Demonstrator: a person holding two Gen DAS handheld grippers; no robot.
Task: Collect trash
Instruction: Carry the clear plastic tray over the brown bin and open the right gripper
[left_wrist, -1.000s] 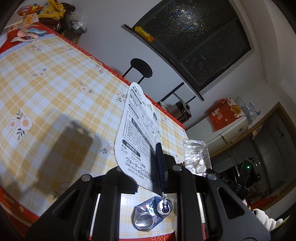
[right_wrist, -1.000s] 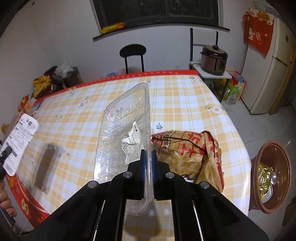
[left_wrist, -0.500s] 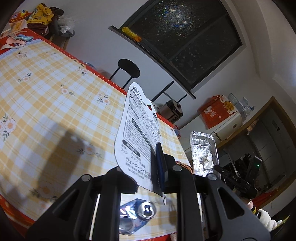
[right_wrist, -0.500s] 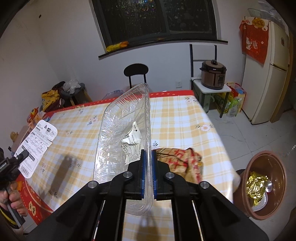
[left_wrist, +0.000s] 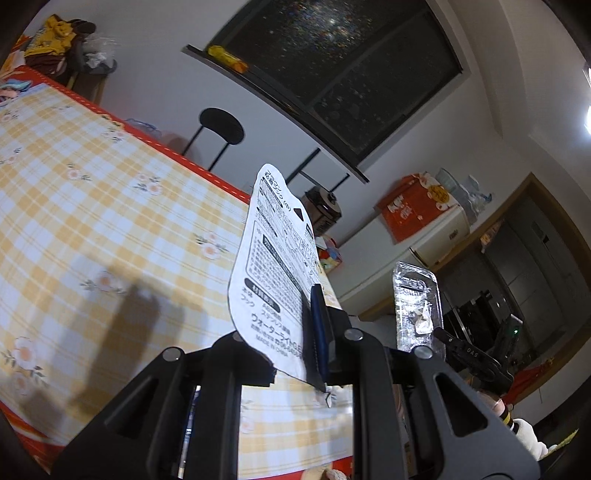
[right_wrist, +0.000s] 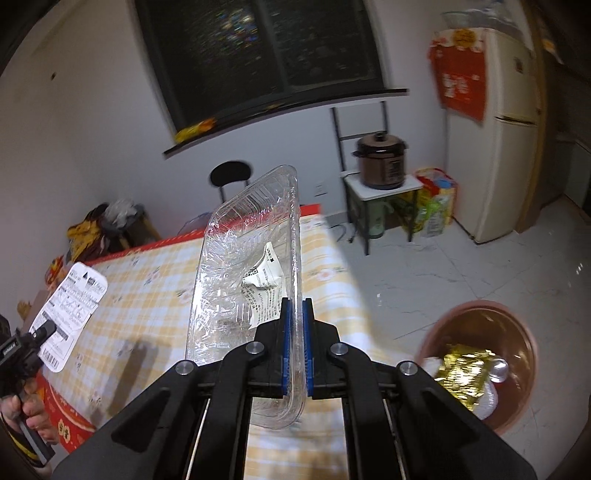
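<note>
My left gripper (left_wrist: 314, 295) is shut on a white printed packaging card (left_wrist: 273, 266), held upright above the checked tablecloth (left_wrist: 92, 221). My right gripper (right_wrist: 295, 306) is shut on the rim of a clear plastic tray (right_wrist: 243, 273) with a crumpled paper label inside. The same tray (left_wrist: 415, 306) shows in the left wrist view at the right, and the card (right_wrist: 70, 310) shows at the left in the right wrist view, with a hand below it. A brown trash bin (right_wrist: 487, 354) stands on the floor to the lower right, with gold foil and a can in it.
A black stool (right_wrist: 231, 177) stands beyond the table's far edge. A rice cooker (right_wrist: 382, 160) sits on a small stand next to a white fridge (right_wrist: 495, 158). Bags and clutter (right_wrist: 103, 229) pile at the table's far left corner. White tiled floor (right_wrist: 461, 266) lies between table and fridge.
Both grippers rose and drew back from the table with their items. The cans and the crumpled brown bag dropped out of view; the bin now sits closer at the lower right.
</note>
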